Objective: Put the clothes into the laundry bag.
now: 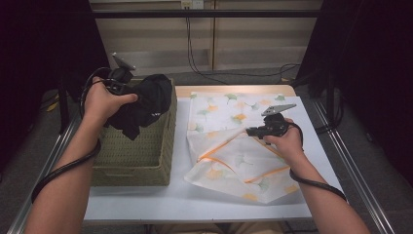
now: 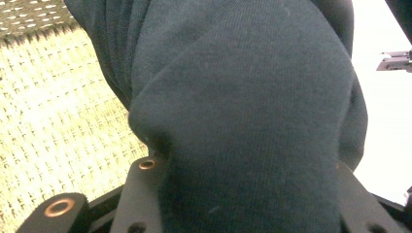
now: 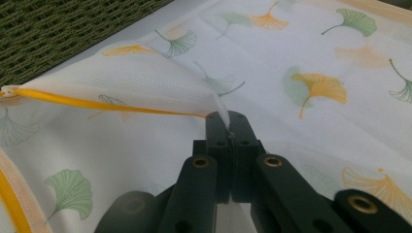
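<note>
Right gripper (image 3: 228, 127): lower centre of its view, fingers pinched flat on the mesh bag's (image 1: 234, 161) edge; the thin fold could slip free.
Left gripper (image 1: 127, 92): upper left, fingers part-open around the dark garment (image 1: 146, 102).
Garment: hangs over the basket (image 1: 165, 141); likely snags its rim.

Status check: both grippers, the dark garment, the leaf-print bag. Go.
Left gripper clamps dark garment above woven basket. Right gripper pinches leaf-print bag edge. Nothing between.
</note>
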`<move>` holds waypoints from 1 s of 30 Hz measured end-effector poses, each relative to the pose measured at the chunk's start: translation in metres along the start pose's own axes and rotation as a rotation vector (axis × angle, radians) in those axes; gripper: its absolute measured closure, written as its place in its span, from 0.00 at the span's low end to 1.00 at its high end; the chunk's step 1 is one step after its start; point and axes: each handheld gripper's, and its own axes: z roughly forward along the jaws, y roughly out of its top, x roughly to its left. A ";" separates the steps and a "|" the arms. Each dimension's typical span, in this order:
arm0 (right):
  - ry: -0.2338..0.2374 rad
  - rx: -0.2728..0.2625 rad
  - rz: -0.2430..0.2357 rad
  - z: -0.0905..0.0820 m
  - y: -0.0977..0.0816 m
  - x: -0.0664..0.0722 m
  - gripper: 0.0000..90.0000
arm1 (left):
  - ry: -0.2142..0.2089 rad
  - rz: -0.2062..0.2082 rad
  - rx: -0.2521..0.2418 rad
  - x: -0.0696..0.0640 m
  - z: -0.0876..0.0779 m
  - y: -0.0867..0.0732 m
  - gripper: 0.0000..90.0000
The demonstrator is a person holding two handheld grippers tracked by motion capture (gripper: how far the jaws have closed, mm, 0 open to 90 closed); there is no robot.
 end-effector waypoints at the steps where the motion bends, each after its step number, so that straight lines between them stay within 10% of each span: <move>1: 0.000 0.000 0.000 0.000 0.000 0.000 1.00 | 0.000 0.000 0.000 0.000 0.000 0.000 0.65; 30: -0.003 0.002 0.002 0.001 0.001 0.002 1.00 | -0.116 0.163 0.047 -0.057 0.014 0.006 0.65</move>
